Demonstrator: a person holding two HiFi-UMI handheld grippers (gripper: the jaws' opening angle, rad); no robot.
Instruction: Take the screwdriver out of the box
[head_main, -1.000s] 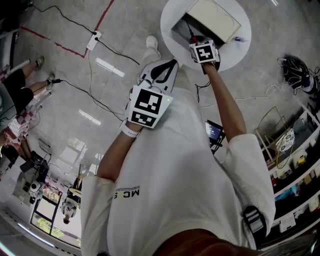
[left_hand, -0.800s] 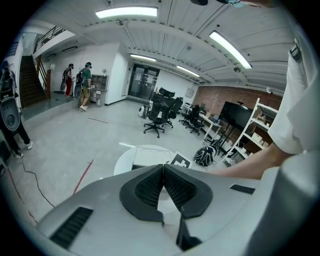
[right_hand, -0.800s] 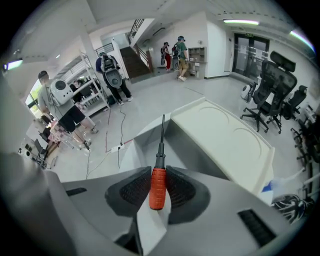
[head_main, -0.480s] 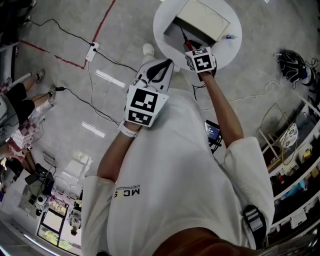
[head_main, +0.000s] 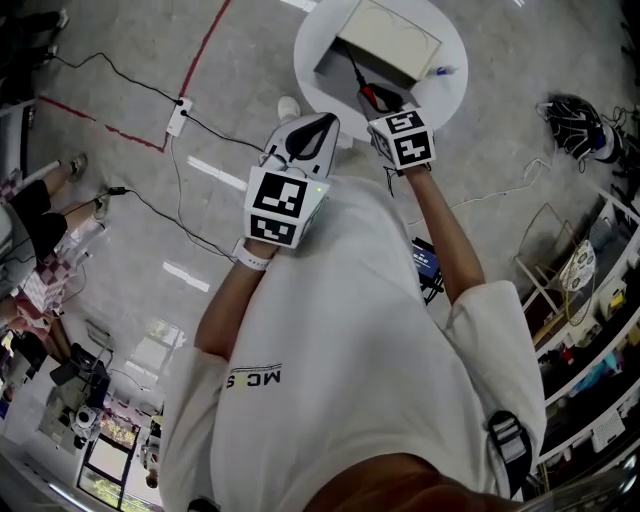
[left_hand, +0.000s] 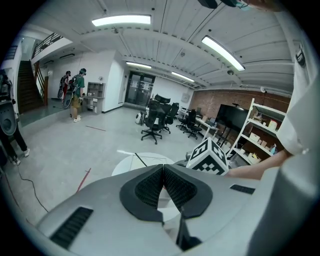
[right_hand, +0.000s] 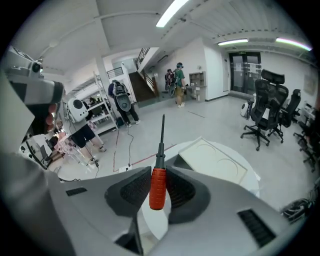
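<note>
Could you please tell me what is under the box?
A round white table, whose top shows around the box; the patch directly beneath the box is covered, so anything lying there cannot be seen.

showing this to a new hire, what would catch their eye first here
The red-handled screwdriver, clamped in the right gripper with its shaft sticking out ahead. Beyond it sits the open box on the round white table, while the left gripper hangs shut and empty.

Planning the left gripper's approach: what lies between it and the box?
Head view: only bare white tabletop lies between the left gripper and the box. The screwdriver, clamped in the right gripper, is off to the right.
</note>
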